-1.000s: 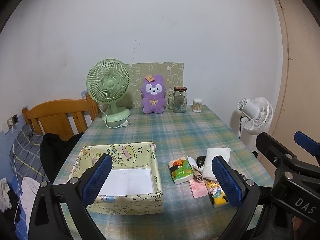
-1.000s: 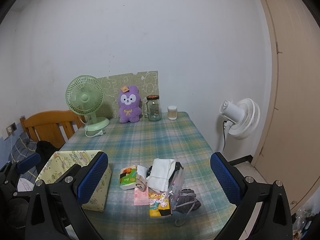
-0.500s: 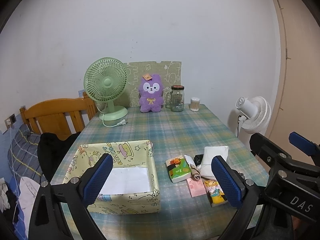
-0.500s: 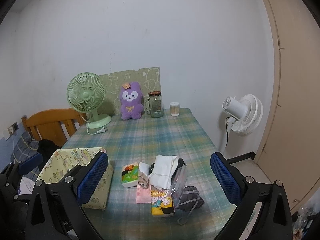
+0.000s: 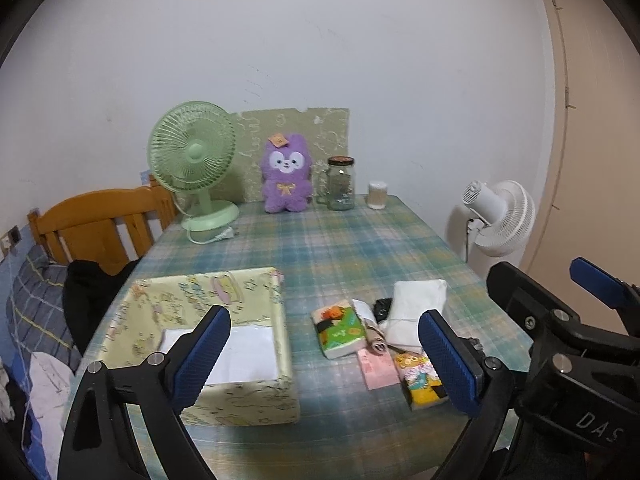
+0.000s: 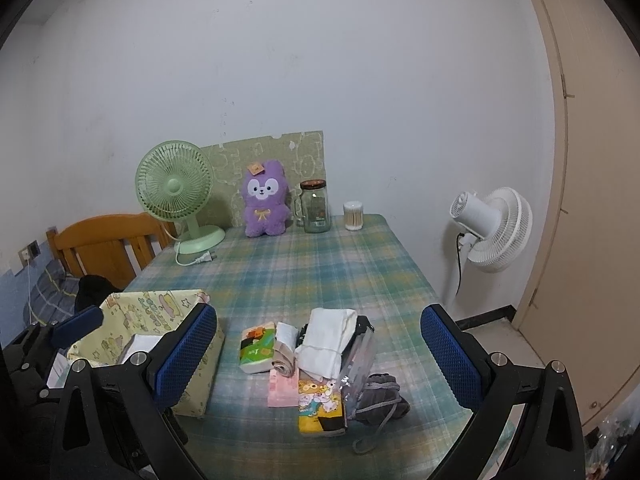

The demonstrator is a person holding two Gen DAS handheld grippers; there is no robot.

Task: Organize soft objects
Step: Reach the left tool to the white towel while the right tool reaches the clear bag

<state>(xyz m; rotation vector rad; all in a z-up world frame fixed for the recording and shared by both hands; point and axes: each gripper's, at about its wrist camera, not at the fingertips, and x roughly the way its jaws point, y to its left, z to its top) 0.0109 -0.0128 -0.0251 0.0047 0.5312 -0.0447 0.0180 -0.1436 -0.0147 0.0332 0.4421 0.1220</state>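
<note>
Both my claws hang spread wide and empty above the near edge of the plaid counter (image 6: 320, 264). My left claw (image 5: 324, 360) frames the yellow patterned box (image 5: 208, 320) at 9 o'clock. My right claw (image 6: 320, 360) frames the pile of soft objects (image 6: 320, 356) dead center: white folded cloth (image 6: 330, 340), tissue pack (image 6: 256, 350), grey drawstring pouch (image 6: 380, 398).

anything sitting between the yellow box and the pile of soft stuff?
No. In the right wrist view only bare plaid tablecloth separates the yellow box from the green tissue pack, the pile's nearest piece. The left wrist view agrees.
</note>
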